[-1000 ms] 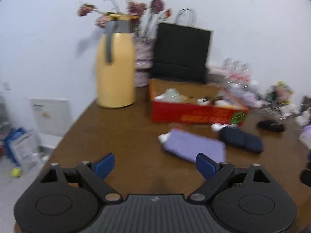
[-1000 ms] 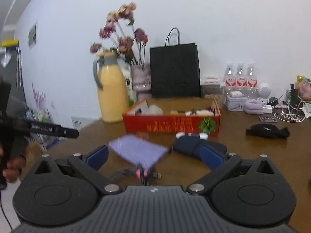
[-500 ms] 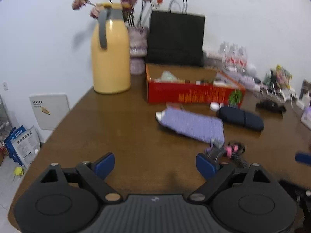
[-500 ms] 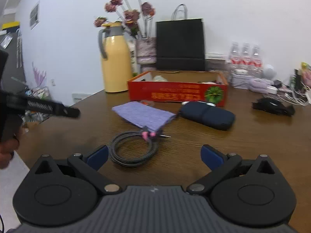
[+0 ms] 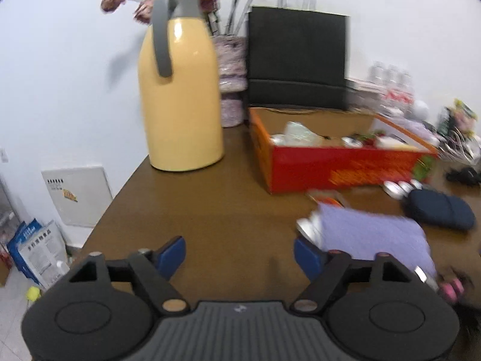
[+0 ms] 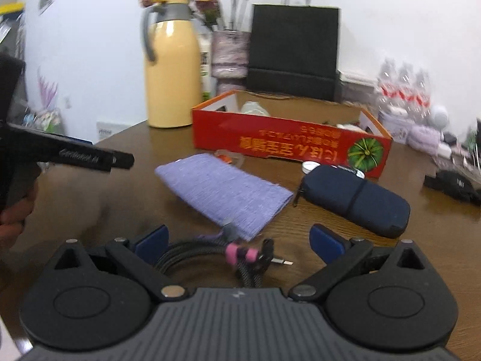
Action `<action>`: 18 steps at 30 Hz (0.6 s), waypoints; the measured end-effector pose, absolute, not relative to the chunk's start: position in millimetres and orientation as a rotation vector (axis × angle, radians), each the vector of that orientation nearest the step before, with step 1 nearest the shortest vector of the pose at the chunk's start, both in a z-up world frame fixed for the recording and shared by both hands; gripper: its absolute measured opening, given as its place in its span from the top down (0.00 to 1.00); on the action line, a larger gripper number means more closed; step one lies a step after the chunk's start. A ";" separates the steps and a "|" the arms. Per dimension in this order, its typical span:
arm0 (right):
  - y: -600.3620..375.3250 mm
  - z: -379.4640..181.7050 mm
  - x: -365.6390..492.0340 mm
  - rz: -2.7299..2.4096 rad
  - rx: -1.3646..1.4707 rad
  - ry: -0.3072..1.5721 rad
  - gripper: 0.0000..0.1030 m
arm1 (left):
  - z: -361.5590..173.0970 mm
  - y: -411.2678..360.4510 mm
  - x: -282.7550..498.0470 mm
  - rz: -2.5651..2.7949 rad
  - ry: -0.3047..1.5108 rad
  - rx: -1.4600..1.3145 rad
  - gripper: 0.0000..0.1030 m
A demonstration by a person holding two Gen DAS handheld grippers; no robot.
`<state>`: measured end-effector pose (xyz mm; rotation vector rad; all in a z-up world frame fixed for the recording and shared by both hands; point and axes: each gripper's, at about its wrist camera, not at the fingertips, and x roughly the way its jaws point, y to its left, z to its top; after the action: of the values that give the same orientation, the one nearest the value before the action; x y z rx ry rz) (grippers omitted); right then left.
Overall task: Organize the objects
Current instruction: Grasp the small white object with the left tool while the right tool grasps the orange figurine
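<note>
The open red cardboard box (image 6: 288, 141) at the back of my brown wooden tabletop (image 5: 210, 216) has a heap of small stuff inside, clear plastic wrapping and some white bits, too blurry for me to sort out. Behind it stands a black paper bag (image 6: 294, 51), with a tall yellow thermos jug (image 5: 180, 96) beside it. In front of the box a flat lavender knitted pouch (image 6: 222, 189) lies next to a dark navy zip case (image 6: 357, 201). A coiled black braided cable (image 6: 210, 254) with a pink band sits between my right gripper (image 6: 237, 242) fingers, which are spread wide, untouched. My left gripper (image 5: 240, 254) is spread too, holding nothing, over bare wood just left of the pouch.
</note>
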<state>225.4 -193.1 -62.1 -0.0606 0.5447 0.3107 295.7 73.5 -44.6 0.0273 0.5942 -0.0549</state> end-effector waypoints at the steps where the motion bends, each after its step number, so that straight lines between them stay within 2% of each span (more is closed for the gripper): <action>1: -193.6 -62.3 229.6 0.310 -0.060 0.545 0.01 | -46.4 73.3 306.4 -0.082 0.603 0.013 0.28; 2: -192.8 -62.3 233.7 0.306 -0.070 0.543 0.01 | -48.7 69.9 316.2 -0.110 0.620 0.012 0.30; 4: -193.6 -61.4 244.0 0.286 -0.093 0.538 0.01 | -54.0 55.0 321.4 -0.151 0.622 0.054 0.28; 10: -207.4 -43.0 291.0 0.333 -0.039 0.534 0.03 | -65.4 18.7 297.8 -0.282 0.638 0.157 0.27; 15: -188.6 -31.3 346.4 0.438 -0.093 0.563 0.30 | -49.4 24.2 297.6 -0.417 0.565 0.133 0.21; 17: -179.7 -35.0 368.9 0.452 -0.116 0.587 0.41 | -47.6 29.9 317.0 -0.395 0.572 0.114 0.23; 18: -177.0 -37.4 378.5 0.461 -0.111 0.604 0.45 | -49.2 31.3 326.8 -0.370 0.586 0.123 0.29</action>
<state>378.5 -177.0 -37.4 -0.1112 0.6043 0.4615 326.8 31.3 -49.2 0.1228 0.5857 -0.3701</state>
